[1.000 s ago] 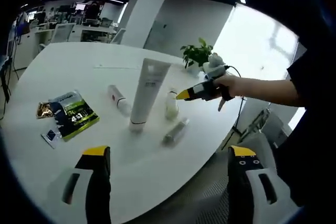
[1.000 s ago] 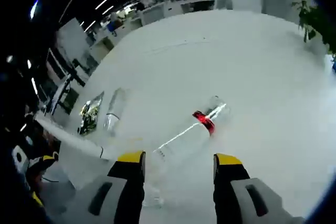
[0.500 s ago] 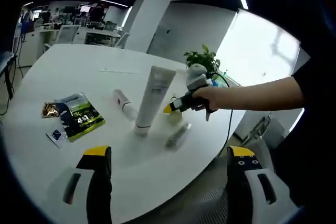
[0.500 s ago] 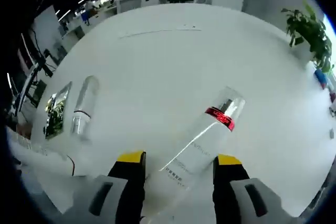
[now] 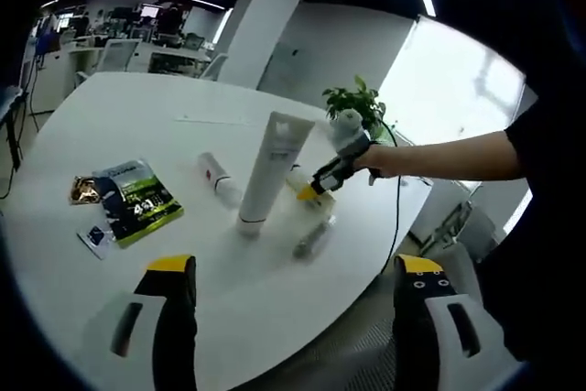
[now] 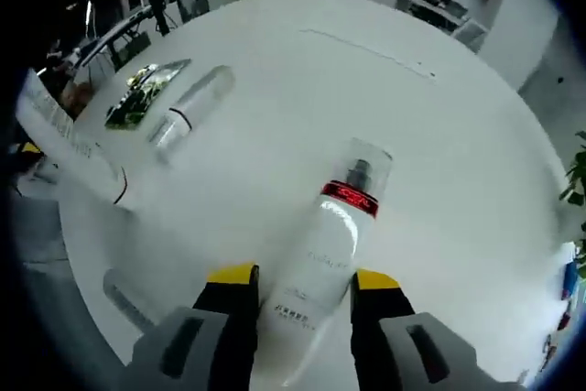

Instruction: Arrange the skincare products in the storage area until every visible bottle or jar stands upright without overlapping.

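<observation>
1. On the white table (image 5: 82,125), the tube (image 5: 269,171) stands upright on its cap; a small bottle (image 5: 214,177) lies flat beside it, and another (image 5: 309,238) lies nearer the edge.
2. The right gripper (image 6: 300,277) has its jaws closed against the spray bottle (image 6: 325,258), which sits between them with its red-banded cap pointing away. The grip appears low on the body; the bottle could pivot or slip when tilted upright.
3. In the left gripper view, the right gripper (image 5: 311,191) works just beside the tube. A sweep here could topple the tube.
4. The left gripper (image 5: 286,267) hangs with jaws apart, holding nothing, well short of the bottles.
5. The packets (image 5: 128,203) lie clear of the bottles.
</observation>
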Tool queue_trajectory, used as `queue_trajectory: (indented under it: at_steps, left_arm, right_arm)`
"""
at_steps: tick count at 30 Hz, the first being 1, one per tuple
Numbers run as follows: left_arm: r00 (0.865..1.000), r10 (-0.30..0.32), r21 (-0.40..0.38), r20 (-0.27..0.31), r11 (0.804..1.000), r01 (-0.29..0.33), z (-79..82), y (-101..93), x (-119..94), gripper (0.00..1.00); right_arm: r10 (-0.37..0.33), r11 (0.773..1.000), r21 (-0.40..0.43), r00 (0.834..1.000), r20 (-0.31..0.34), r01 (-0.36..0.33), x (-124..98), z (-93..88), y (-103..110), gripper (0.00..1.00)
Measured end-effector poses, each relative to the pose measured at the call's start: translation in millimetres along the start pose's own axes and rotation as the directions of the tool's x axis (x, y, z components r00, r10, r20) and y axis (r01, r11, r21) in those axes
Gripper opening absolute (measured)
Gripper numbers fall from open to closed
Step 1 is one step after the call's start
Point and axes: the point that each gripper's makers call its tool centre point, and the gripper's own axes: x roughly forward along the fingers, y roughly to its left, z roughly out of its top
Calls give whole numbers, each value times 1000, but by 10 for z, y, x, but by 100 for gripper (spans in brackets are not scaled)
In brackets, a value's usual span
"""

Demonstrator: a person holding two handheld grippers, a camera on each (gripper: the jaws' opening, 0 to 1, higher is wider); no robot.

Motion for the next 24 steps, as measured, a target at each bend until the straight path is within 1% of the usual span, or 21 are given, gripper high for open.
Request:
queue_trajectory:
  at_steps: [1,2,3,4,5,6,7,9,10,11,12,13,14,15,16,19,20,22,24]
  left_arm:
    - [1000,1,-1,-1,1000,-1,3,5,7,82]
    - [1000,1,-3,0,1000,-1,4,7,8,82]
    - [1000,2,-7,2,1000,-2,8,18,11,82]
    - [1000,3,-9,4,1000,-3,6,21,7,82]
    - [1000,4,-12,5,1000,-4,4,22,6,82]
    - [1000,6,-16,6,1000,-6,-8,27,-2,82]
    - [1000,8,-18,6,1000,-7,-13,33,-1,82]
    - [1000,12,-25,3,1000,-12,-45,61,-9,82]
    - [1000,15,-30,2,999,-15,-58,70,-16,82]
    - [1000,16,-34,1,999,-16,-63,77,-19,82]
    - [1000,17,-37,1,999,-17,-71,84,-29,82]
    - [1000,19,-40,1,999,-19,-69,89,-29,82]
    - [1000,22,-45,2,999,-22,-73,104,-36,82]
    - [1000,23,-49,3,999,-23,-72,106,-31,82]
    - [1000,24,-53,3,998,-24,-74,111,-29,81]
    - [1000,24,-56,2,998,-23,-70,134,-18,81]
    - [1000,22,-56,0,998,-22,-71,134,-10,81]
    - [1000,19,-55,-5,998,-19,-72,132,3,80]
    - [1000,14,-52,-4,999,-14,-62,120,9,80]
  right_arm:
    - [1,1000,10,1000,3,-1,6,23,-12,28]
    - [7,999,36,1000,4,-7,21,85,-59,26]
    - [9,998,56,1000,14,-10,27,141,-75,26]
    - [11,996,83,1000,15,-13,61,228,-135,29]
    - [17,994,111,1000,6,-18,77,263,-141,36]
    - [18,993,118,1000,0,-18,84,293,-146,40]
    - [16,995,100,1000,-1,-16,112,352,-163,40]
    - [4,998,63,1000,-11,-3,180,432,-216,34]
    - [5,998,62,1000,-16,-4,188,450,-206,34]
    - [6,998,63,999,-35,-4,220,454,-213,35]
    - [10,998,62,999,-48,-7,224,445,-194,33]
    - [20,998,62,998,-56,-16,264,446,-194,23]
    - [-11,987,161,996,-86,25,295,400,-214,23]
    - [22,992,127,997,-75,-12,286,449,-171,22]
    - [20,992,124,995,-97,-8,231,421,-151,22]
    - [28,996,91,994,-109,-18,196,427,-106,22]
    - [28,997,76,993,-117,-20,147,401,-86,22]
    - [33,997,75,993,-116,-24,132,405,-103,22]
    - [34,994,105,994,-107,-23,142,384,-117,21]
